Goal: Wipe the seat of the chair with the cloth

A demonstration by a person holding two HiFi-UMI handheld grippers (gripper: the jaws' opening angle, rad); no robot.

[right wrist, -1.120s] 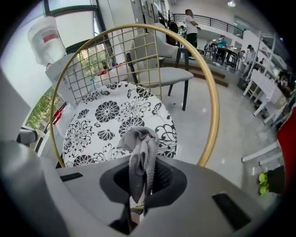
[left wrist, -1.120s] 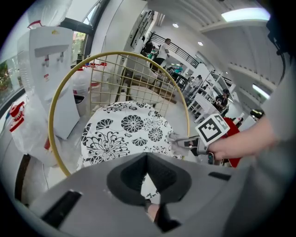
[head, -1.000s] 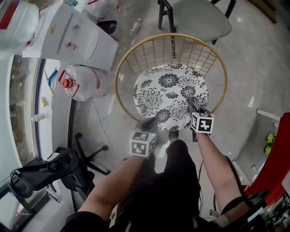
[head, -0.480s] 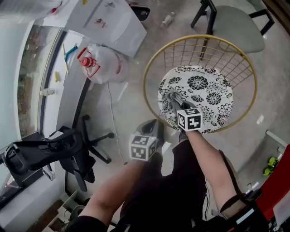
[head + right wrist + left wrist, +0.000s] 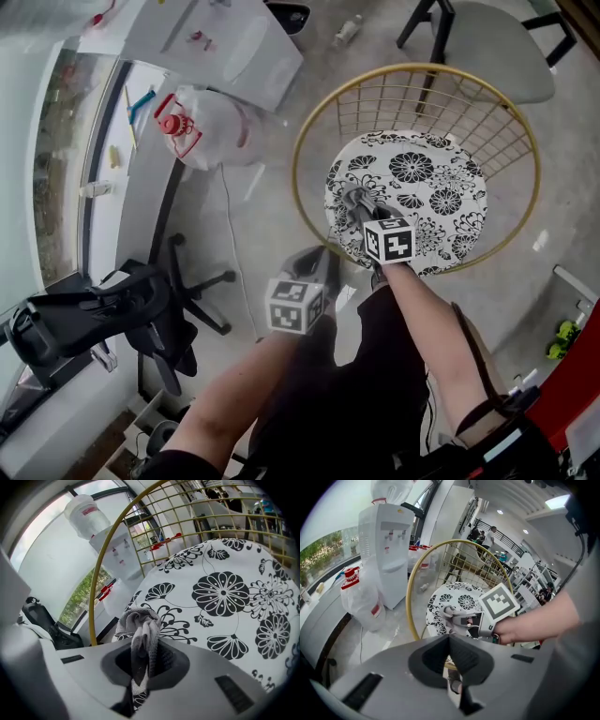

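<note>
1. Grey polished floor (image 5: 255, 217) spreads under a round chair (image 5: 302, 141) with a gold wire frame. A white water dispenser (image 5: 220, 42) and a large water bottle (image 5: 214, 127) lie to its left.
2. A black office chair (image 5: 112, 314) stands at the lower left, and a grey chair (image 5: 497, 52) stands beyond the gold one.
3. The chair's seat (image 5: 436, 202) is a white cushion printed with black flowers.
4. The right gripper (image 5: 361, 212) reaches over the seat's front left part, its jaws clamped on a grey cloth (image 5: 355, 199).
5. In the right gripper view the cloth is a bunched wad sticking out past the jaw tips. The wad appears to rest on the cushion close to its left edge, just inside the gold rim.
6. The left gripper (image 5: 315, 262) hangs outside the chair's rim, over the floor and beside the person's legs.
7. In the left gripper view its jaws meet at the tips with nothing between them.
</note>
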